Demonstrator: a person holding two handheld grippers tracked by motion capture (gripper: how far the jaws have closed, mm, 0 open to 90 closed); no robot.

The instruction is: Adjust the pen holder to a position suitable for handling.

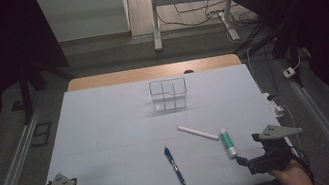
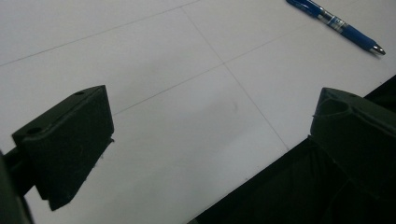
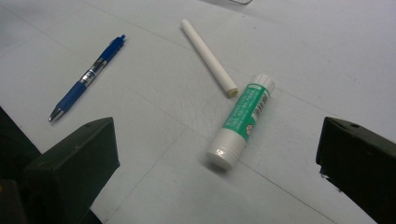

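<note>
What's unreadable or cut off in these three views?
- Glue stick: label print too small and blurred in the right gripper view.
- Blue pen: its back end is cut off by the top edge of the left gripper view.
- Clear organizer: contents and dividers too small and see-through to judge in the high view.
- White stick: what it is, unclear.

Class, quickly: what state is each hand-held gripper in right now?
Left hand-held gripper: open, holding nothing, above the white table.
Right hand-held gripper: open, holding nothing, near the green-and-white glue stick.
</note>
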